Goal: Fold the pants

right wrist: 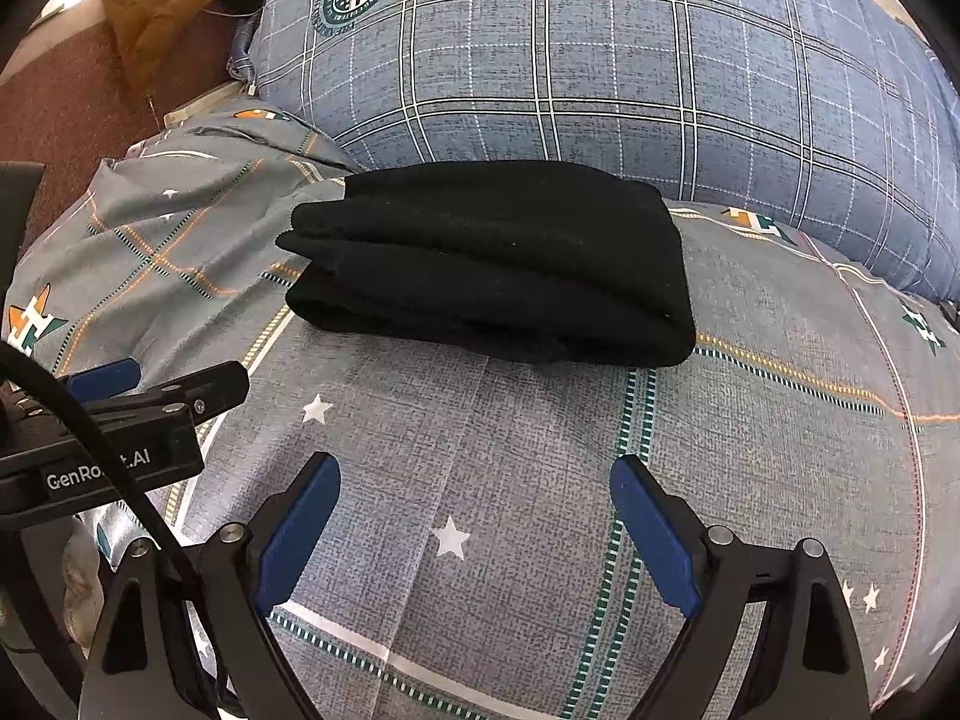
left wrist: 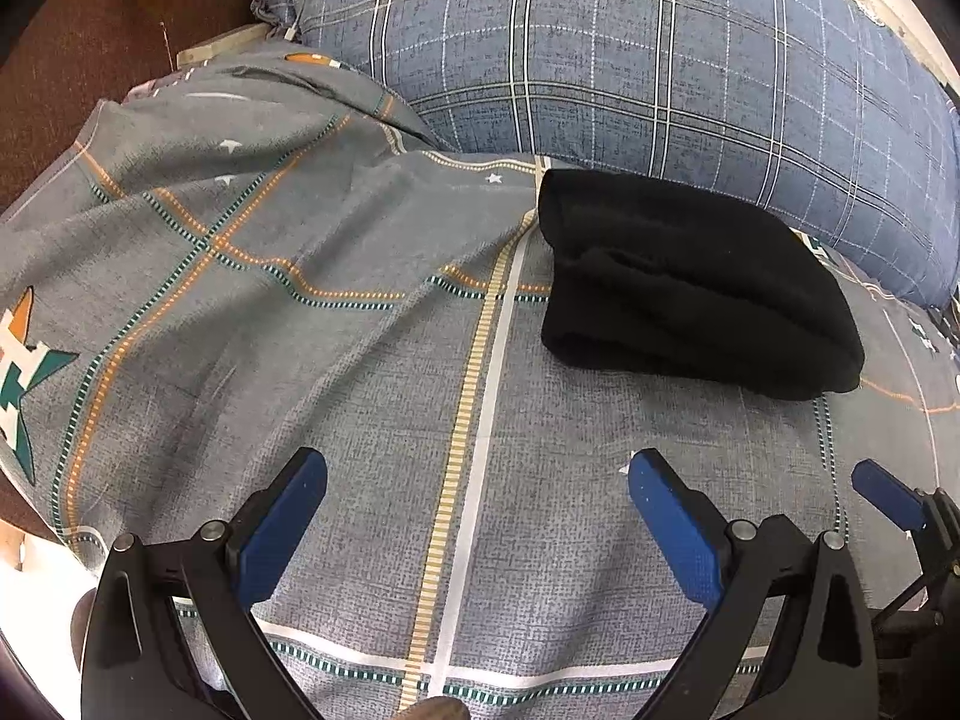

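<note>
The black pants (right wrist: 492,264) lay folded into a compact stack of several layers on the grey patterned bedsheet (right wrist: 540,480), their far edge just beside the big blue plaid pillow (right wrist: 600,60). In the right wrist view the stack sat ahead of the right gripper (right wrist: 474,528) and apart from it, with a strip of bare sheet between. That gripper's 2 blue-padded fingers (right wrist: 300,528) were spread wide and held nothing.

Only the right wrist view showed a brown garment (right wrist: 156,6) heaped at the upper left on a reddish-brown surface (right wrist: 72,96), and the round crest printed on the pillow appeared whole there. It also caught the left gripper (right wrist: 120,384) from the side at the left edge, a black body with lettering on it.

The left wrist view put the pants (left wrist: 690,282) off to the upper right, well ahead of the left gripper (left wrist: 477,516), whose fingers (left wrist: 282,522) were likewise spread apart over empty sheet (left wrist: 360,360). At its right edge one blue fingertip of the right gripper (left wrist: 888,495) poked in. The sheet was rumpled toward the upper left in this view.

No containers appeared in either view.
</note>
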### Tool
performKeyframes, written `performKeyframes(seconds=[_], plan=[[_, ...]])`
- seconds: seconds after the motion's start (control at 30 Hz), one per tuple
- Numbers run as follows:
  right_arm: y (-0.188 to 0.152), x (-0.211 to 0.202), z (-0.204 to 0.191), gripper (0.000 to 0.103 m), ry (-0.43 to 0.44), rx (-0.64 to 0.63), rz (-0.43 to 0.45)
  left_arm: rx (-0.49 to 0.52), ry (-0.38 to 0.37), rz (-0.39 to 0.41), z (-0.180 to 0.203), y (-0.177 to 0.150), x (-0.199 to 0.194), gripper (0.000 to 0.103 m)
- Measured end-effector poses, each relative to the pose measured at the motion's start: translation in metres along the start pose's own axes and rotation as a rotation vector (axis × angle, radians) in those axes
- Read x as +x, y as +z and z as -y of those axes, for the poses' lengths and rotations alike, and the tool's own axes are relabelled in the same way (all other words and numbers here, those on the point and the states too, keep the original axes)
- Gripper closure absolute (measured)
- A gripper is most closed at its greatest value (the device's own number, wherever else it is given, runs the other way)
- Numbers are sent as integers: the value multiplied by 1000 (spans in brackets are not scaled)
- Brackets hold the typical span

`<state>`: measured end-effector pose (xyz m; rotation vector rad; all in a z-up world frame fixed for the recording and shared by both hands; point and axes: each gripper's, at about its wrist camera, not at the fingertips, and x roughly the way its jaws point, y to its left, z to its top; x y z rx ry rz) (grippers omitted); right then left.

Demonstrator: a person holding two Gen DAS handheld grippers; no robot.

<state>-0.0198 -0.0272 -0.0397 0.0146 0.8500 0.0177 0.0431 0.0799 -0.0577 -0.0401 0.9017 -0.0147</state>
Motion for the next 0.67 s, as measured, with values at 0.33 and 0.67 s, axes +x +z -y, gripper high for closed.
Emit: performKeyframes(seconds=[0.33, 0.67], plan=[[1, -6, 1, 8, -17, 1, 8, -2, -44, 2, 8, 5, -3, 3], [2, -5, 11, 8, -34, 10, 0, 53, -28, 30, 28, 6, -7, 3]])
